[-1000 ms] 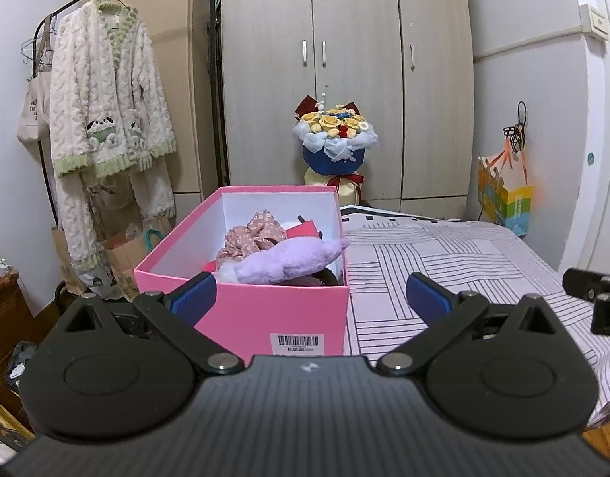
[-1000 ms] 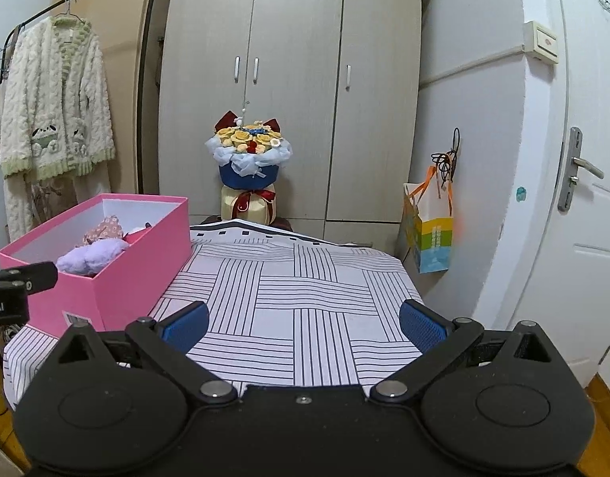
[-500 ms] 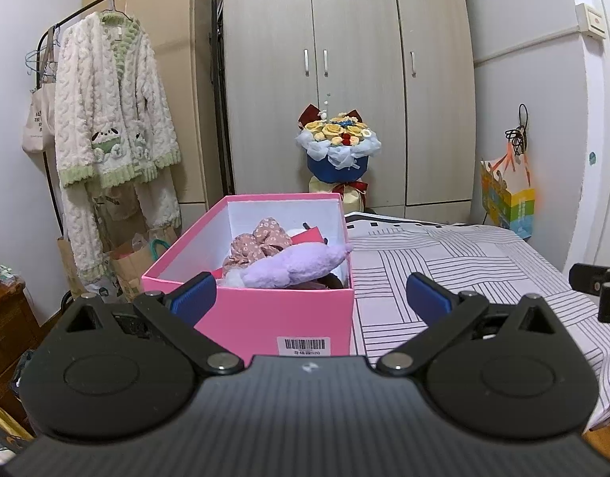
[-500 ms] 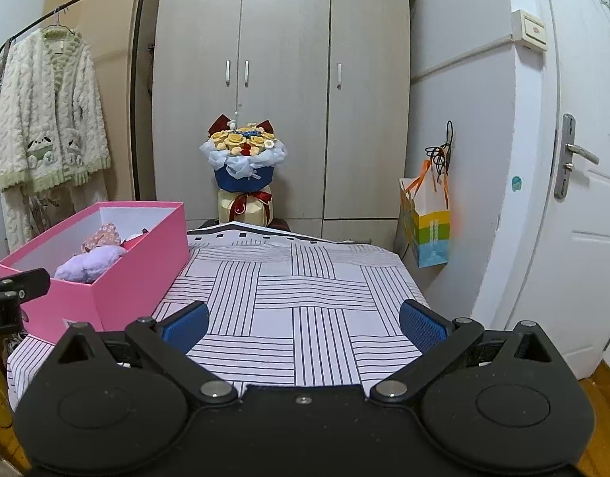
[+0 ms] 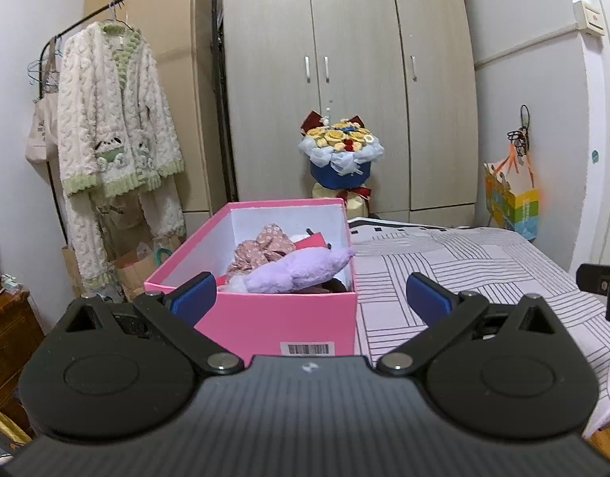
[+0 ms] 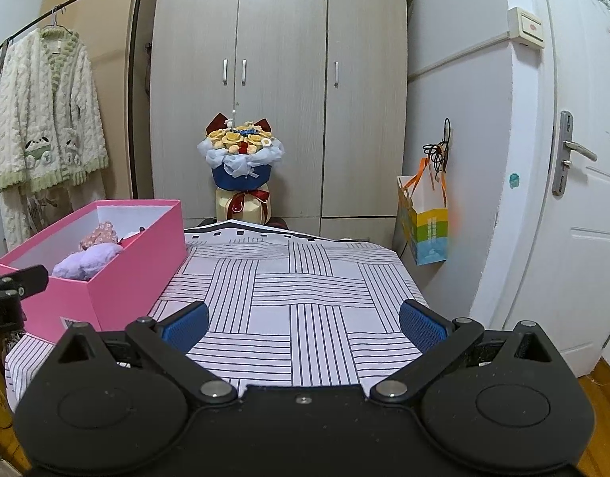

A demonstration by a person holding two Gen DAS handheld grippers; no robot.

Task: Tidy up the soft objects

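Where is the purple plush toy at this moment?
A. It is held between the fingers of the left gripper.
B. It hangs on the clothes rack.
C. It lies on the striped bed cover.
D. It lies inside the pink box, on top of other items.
D: the purple plush toy lies inside the open pink box, on other soft items, while the left gripper and the right gripper are both open and hold nothing.

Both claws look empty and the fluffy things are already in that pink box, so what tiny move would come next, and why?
Probably the left gripper eases forward to nudge the purple plush down, since it pokes over the pink box rim. Both it and the right gripper are open and empty, and no soft item shows on the striped cloth.
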